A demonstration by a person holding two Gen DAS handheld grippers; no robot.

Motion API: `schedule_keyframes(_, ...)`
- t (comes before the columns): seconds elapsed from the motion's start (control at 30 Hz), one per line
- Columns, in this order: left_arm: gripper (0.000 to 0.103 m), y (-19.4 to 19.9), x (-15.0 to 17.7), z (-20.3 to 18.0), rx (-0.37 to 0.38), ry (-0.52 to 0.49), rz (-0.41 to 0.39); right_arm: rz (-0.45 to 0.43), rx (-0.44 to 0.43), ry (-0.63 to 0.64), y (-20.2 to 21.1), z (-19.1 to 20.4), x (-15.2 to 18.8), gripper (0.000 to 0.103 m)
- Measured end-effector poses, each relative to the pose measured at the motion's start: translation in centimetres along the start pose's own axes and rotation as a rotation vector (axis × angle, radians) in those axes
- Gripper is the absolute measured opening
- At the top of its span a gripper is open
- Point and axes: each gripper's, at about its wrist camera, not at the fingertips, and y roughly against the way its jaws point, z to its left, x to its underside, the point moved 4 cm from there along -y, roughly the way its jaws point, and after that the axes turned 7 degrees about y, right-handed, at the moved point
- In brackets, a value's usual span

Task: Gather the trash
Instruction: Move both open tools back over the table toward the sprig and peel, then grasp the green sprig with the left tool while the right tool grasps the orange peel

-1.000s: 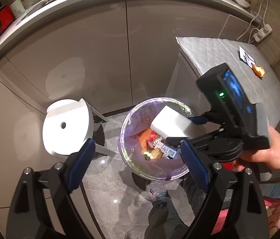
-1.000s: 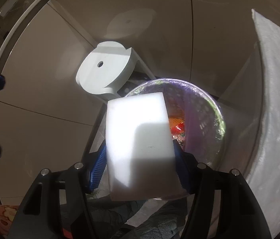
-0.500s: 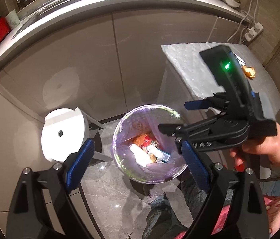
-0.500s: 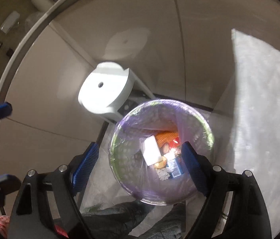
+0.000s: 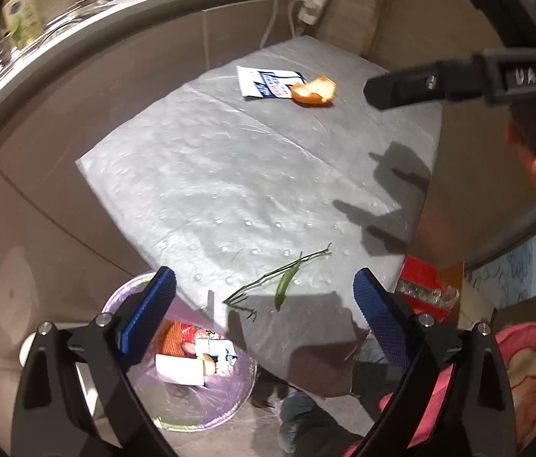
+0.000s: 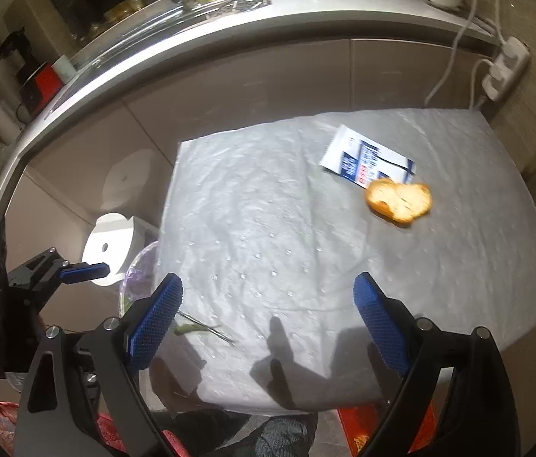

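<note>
While both claws hang over the surface (image 6: pixel 306 228), we record their state: left claw (image 5: pixel 264 304) spread wide with nothing between its blue pads; right claw (image 6: pixel 268 312) likewise wide apart and empty.

Trash left on the surface, three pieces. Bread piece (image 6: pixel 399 200) lies at the far right, touching the corner of the flat printed wrapper (image 6: pixel 367 160); in the left view, bread piece (image 5: pixel 313 91) and wrapper (image 5: pixel 268 82) sit at the far edge. Green stem (image 5: pixel 283 285) with thin stalks lies near the front edge, directly ahead of the left claw; from the right view the same stem (image 6: pixel 195 329) sits just beside the right claw's left pad.

Bin (image 5: pixel 245 392), lined with a purple bag, stands on the floor below the surface's near-left corner and already holds a white block, cartons and other scraps.

Handling, our judgement:
- Bread: light, dry, probably crumbly. Pinch across its short width, gently.
- Wrapper: thin, limp, slippery, lying flat. Hard to get under; catch a free edge or corner away from the bread, or bunch it against the soft cover.
- Stem: almost weightless, floppy, thin enough to slip between pads. Take it at the thicker green pod, not the stalks.

Left claw seems best placed for the stem, right for the bread.
</note>
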Motion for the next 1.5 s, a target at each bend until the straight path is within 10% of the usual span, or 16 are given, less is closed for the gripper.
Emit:
schedule_keyframes(0.5, 0.007, -6.3, 1.5, -2.2, -0.015, -0.215, 0.160, 0.003, 0.025, -0.055, 0.8, -4.6, 3.0, 0.091)
schedule_keyframes(0.73, 0.005, -4.3, -0.9, -0.6, -0.008, -0.070, 0.139, 0.020, 0.038, 0.127, -3.8, -5.6, -0.9, 0.082)
schedule_keyframes(1.2, 0.005, -0.7, -9.1, 0.4, -0.001, 0.205, 0.032, 0.155, 0.068, 0.381, -13.5, -8.2, -4.4, 0.014)
schedule_keyframes(1.5, 0.005, 0.5, -9.6, 1.0, -0.009, 0.256, 0.005, 0.090, -0.035, 0.317, -9.9, -7.2, -5.8, 0.009)
